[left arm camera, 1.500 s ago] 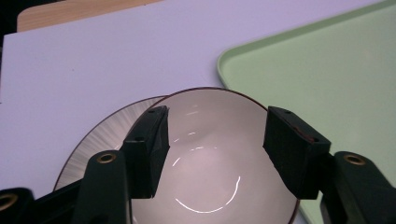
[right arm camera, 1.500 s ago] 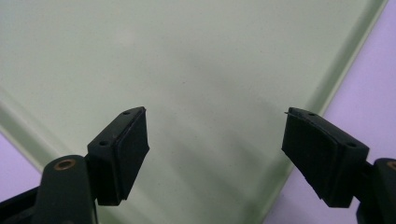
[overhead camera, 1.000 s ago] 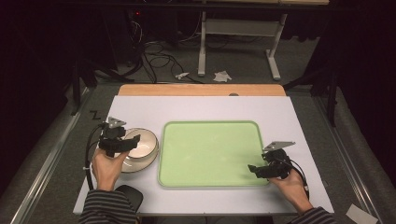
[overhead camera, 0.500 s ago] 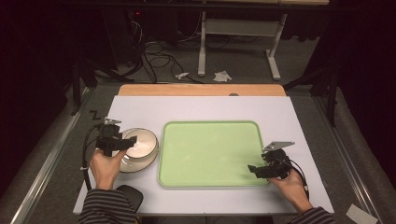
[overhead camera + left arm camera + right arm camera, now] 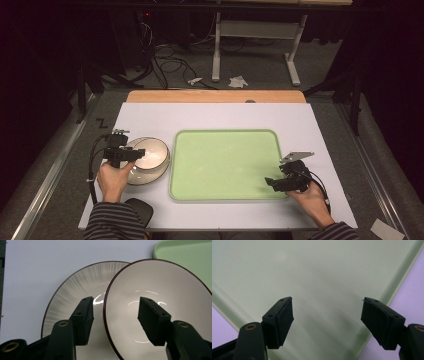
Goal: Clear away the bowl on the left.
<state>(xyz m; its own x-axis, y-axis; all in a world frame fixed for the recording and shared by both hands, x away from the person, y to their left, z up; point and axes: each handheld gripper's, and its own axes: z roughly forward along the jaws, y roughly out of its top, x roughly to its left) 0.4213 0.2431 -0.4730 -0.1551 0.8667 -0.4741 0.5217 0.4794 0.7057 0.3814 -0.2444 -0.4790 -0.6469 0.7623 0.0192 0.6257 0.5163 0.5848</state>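
Left tongs (image 5: pixel 115 320) closing, straddling bowl (image 5: pixel 160 305) rim, pads not yet pressing; bowl sits on plate (image 5: pixel 75 290). Right tongs (image 5: pixel 327 322) released over tray (image 5: pixel 317 272) corner.

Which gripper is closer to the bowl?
Left. The left gripper straddles the bowl rim, its jaws just closing but not yet gripping. The right gripper hovers over the green tray, far across.

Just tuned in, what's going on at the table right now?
The left gripper is at a bowl resting on a striped plate, left of the green tray. Its jaws straddle the bowl's rim and have just been closing, but the pads don't press on it yet. The right gripper hangs open over the tray's near right corner, holding nothing.
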